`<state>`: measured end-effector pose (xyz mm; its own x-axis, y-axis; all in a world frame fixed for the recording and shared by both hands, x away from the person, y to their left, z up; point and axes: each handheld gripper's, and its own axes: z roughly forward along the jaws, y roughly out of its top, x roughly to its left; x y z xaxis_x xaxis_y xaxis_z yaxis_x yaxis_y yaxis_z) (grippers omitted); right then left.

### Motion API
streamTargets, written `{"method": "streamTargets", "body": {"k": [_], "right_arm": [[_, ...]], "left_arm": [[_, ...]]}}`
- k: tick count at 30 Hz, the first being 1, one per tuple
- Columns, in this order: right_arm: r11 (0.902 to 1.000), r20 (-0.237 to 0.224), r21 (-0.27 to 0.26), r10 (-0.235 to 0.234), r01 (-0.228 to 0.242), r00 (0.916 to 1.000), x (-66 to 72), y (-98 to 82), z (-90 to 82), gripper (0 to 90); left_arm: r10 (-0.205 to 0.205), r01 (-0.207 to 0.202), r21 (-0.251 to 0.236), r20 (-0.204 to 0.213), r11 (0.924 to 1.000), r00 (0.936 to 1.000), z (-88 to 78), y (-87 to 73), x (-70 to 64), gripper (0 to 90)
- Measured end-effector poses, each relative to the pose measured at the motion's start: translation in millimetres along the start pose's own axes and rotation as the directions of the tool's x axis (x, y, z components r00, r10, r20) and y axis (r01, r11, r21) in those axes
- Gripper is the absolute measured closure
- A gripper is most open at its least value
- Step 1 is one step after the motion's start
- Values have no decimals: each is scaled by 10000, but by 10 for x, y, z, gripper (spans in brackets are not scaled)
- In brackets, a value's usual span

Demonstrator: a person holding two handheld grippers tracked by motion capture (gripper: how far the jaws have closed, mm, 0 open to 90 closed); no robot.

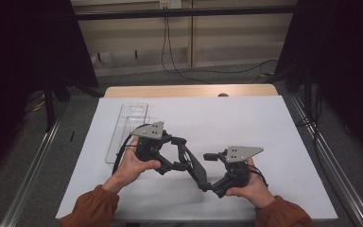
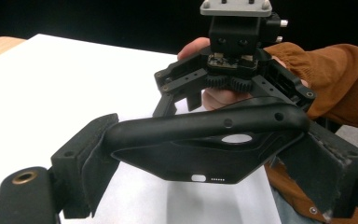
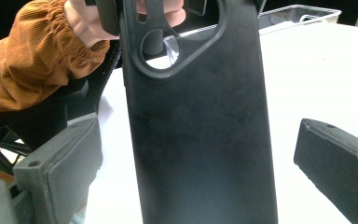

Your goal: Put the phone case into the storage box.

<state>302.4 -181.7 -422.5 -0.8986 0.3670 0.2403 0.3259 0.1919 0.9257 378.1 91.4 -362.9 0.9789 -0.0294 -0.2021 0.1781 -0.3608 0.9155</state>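
Phone case (image 2: 205, 149), black, gripped between left tool's (image 2: 205, 158) padded jaws at frame centre. Right tool (image 3: 200, 177) jaws spread wide either side, not touching. Clear tray (image 1: 127, 127) upper left on tabletop (image 1: 274, 123).

Your left gripper (image 1: 182, 153) holds the phone case (image 1: 194, 165) between both hands, above the table (image 1: 264, 123). Your right gripper (image 1: 212, 171) sits just right of it. A clear tray (image 1: 125, 127) lies behind, far left.
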Motion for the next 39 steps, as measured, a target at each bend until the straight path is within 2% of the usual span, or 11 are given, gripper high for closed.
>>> {"method": "streamTargets", "body": {"k": [10,13,20,22,25,29,32,33,36,37,39], "right_arm": [[9997,619,-178,147,-136,9980,-20,4,-95,5],[9993,936,-284,263,-237,9953,-23,0,-138,5],[9985,1380,-448,370,-310,9897,-27,-30,-231,7],[9983,1415,-496,365,-297,9893,-29,-32,-245,7],[9975,1778,-639,398,-288,9833,-25,-44,-303,7],[9970,2032,-715,451,-311,9781,-14,-62,-345,7],[9958,2268,-845,524,-339,9725,0,-87,-409,7],[9956,2343,-870,531,-335,9707,2,-93,-424,7],[9947,2514,-971,583,-347,9661,7,-113,-469,5],[9943,2649,-1006,617,-361,9623,9,-118,-483,0],[9926,2947,-1154,706,-378,9530,12,-125,-514,0]], "left_arm": [[-290,286,-71,-672,9996,9973,-101,6,36,146],[-500,500,-25,-1141,9987,9922,-140,3,56,146],[-799,793,-101,-1588,9968,9841,-196,3,86,146],[-893,877,-167,-1729,9960,9809,-212,1,90,146],[-1036,1015,-210,-2020,9946,9739,-234,-2,101,146],[-1115,1087,-248,-2184,9938,9695,-239,-7,104,146],[-1171,1148,-237,-2427,9931,9630,-242,-9,104,146],[-1181,1181,-156,-2596,9929,9585,-245,-12,102,146],[-1276,1274,-185,-2708,9917,9541,-246,-21,100,146],[-1285,1306,-122,-2906,9914,9482,-253,-25,102,146],[-1382,1393,-180,-3017,9901,9433,-263,-30,107,146]]}}
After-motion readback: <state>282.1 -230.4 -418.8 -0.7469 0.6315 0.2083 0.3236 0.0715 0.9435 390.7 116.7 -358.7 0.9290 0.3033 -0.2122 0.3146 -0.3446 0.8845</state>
